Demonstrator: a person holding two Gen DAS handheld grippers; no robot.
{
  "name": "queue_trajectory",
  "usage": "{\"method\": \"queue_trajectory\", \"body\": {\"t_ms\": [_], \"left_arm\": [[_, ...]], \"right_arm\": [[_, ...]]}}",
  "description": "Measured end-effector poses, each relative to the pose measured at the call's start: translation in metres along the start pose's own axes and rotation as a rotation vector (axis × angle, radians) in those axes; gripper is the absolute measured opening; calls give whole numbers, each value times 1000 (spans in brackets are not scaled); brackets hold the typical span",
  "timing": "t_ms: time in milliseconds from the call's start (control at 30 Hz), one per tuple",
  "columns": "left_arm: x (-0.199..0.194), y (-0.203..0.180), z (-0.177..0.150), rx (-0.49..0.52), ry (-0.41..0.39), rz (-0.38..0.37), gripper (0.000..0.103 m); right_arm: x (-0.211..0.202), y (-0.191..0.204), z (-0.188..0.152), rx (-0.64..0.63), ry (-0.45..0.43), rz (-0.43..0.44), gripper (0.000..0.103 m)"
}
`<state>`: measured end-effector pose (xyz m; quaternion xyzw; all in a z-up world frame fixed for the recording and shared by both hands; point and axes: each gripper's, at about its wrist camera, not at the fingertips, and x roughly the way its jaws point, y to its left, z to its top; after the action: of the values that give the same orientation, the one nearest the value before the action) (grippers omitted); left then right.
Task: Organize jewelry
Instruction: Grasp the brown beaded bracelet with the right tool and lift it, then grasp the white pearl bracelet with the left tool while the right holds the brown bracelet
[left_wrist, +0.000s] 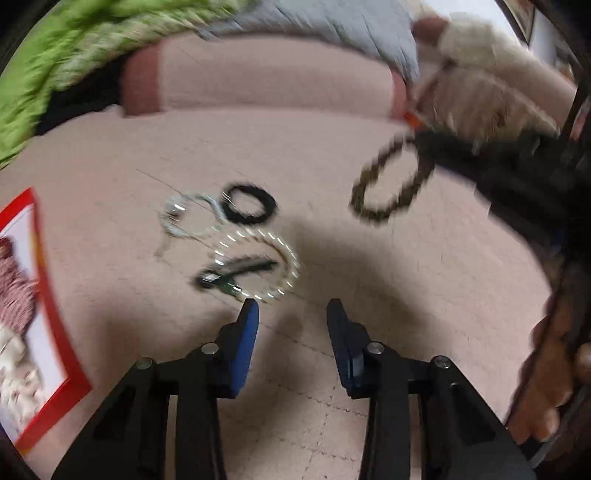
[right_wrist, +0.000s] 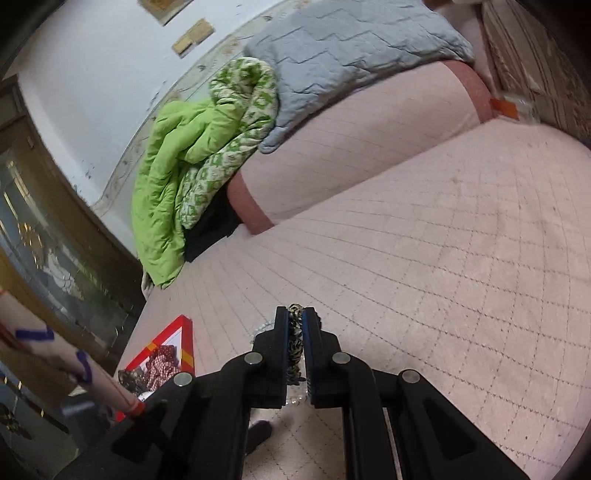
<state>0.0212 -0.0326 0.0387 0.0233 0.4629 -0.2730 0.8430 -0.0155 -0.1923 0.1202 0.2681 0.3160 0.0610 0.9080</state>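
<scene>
Right claw is clamped on a brown-and-gold patterned bracelet, the band pinched edge-on between the blue pads and lifted off the bed. From the left wrist view that same bracelet dangles as a loose oval loop, blurred, so it looks soft and floppy: light, likely to swing, and safe enough held by one side of the band as it is now.

Left claw stands wide apart, holding nothing, hovering low over the pink quilted bedcover. Just ahead of its left tip lies a pearly beaded ring bracelet with a dark green clip or pin lying across it. A little farther on sit a black hair-tie-like band and, touching it, a thin silvery chain piece. My read: the beaded one is stiff and slippery, so pinch across its rim; the chain is fine and tangle-prone, take it at a thicker link.

Off to the left edge, a red-rimmed box already holds patterned pieces, the likely drop spot. Beyond, a pink bolster, a green quilt and a grey blanket.
</scene>
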Motion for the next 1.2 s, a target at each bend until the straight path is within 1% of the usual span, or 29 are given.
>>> {"method": "queue_trajectory", "body": {"t_ms": [33, 67, 100, 200, 300, 400, 500, 533, 633, 767, 867, 900, 933, 1033, 1067, 1100, 1133, 1200], "left_arm": [[8, -2, 1, 29, 30, 7, 35], [12, -4, 2, 47, 41, 16, 33], [15, -4, 3, 61, 36, 34, 32], [23, -6, 10, 100, 43, 51, 25], [36, -6, 18, 135, 81, 42, 22], [39, -6, 26, 151, 85, 41, 19], [29, -8, 29, 164, 67, 23, 17], [24, -11, 30, 176, 60, 14, 17], [20, -17, 34, 218, 45, 19, 17], [35, -23, 43, 228, 91, 11, 17], [50, -21, 51, 228, 109, 48, 17], [54, -20, 54, 224, 112, 78, 17], [58, -17, 56, 212, 121, 86, 17], [68, -12, 57, 192, 145, 66, 17], [65, -9, 57, 181, 140, 62, 17], [63, -10, 57, 180, 134, 59, 11], [61, -10, 54, 181, 128, 54, 9], [55, -5, 50, 155, 112, 44, 9]], "right_arm": [[-2, -2, 1, 4, -3, 1, 9], [-3, -2, 2, 5, -9, 0, 9], [-3, -2, 3, 3, -11, 2, 9], [-2, -1, 3, -6, -7, 11, 9], [-2, -1, 3, -5, -5, 16, 9], [0, -2, 3, 1, 4, 16, 9], [0, -5, 3, 11, 6, 17, 9], [-1, -6, 4, 14, 3, 16, 9], [-1, -8, 5, 24, -1, 20, 9], [0, -8, 4, 24, 4, 25, 9], [-1, -9, 5, 31, 0, 24, 9], [-1, -10, 4, 35, -1, 23, 9], [-1, -12, 5, 42, -1, 23, 9], [-1, -14, 6, 49, -5, 23, 9], [-1, -15, 6, 50, -6, 22, 9], [-1, -15, 7, 52, -7, 23, 9], [-1, -16, 7, 52, -8, 20, 9], [0, -17, 8, 56, -6, 17, 9]]}}
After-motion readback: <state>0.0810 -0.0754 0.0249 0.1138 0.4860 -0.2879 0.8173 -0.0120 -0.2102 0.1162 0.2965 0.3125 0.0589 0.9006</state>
